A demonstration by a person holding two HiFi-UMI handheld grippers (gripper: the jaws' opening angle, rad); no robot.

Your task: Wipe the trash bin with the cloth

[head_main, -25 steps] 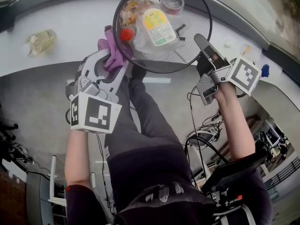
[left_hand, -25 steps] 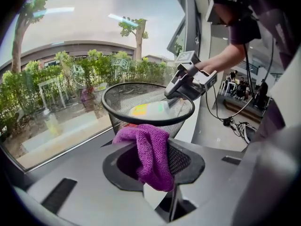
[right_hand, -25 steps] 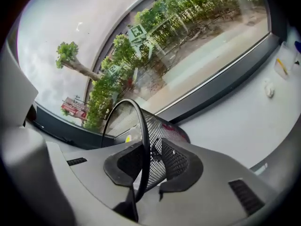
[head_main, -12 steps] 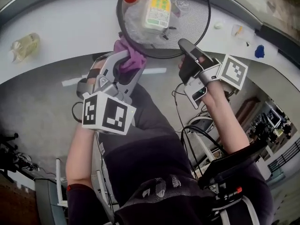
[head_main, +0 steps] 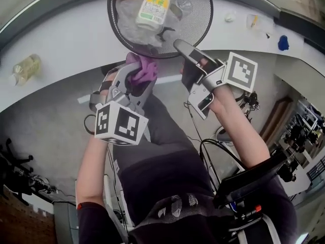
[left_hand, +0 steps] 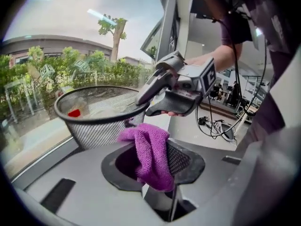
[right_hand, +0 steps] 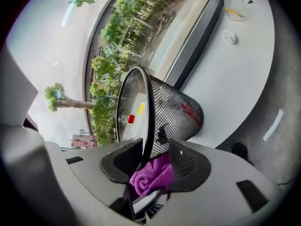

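A black mesh trash bin [head_main: 197,20] stands on the white counter, with a plastic bottle and a red cap among the rubbish inside. My left gripper [head_main: 136,74] is shut on a purple cloth [head_main: 144,66], just below the bin's near rim. In the left gripper view the cloth [left_hand: 150,154] hangs between the pads in front of the bin [left_hand: 101,126]. My right gripper [head_main: 184,50] is at the near rim. Its jaws have just been opening. In the right gripper view the bin [right_hand: 181,112] has its rim running between the parted jaws of the right gripper [right_hand: 155,157], with the cloth [right_hand: 150,175] behind.
A plastic bottle [head_main: 23,65] lies at the far left of the counter [head_main: 66,50]. Small white items [head_main: 231,17] and a blue object [head_main: 283,43] sit at the right. Below the counter's edge are the person's legs, cables and floor.
The left gripper has carried the cloth from the bin's left side round to its near side. The right gripper has rolled and shifted left along the rim, and its jaws stand wider.
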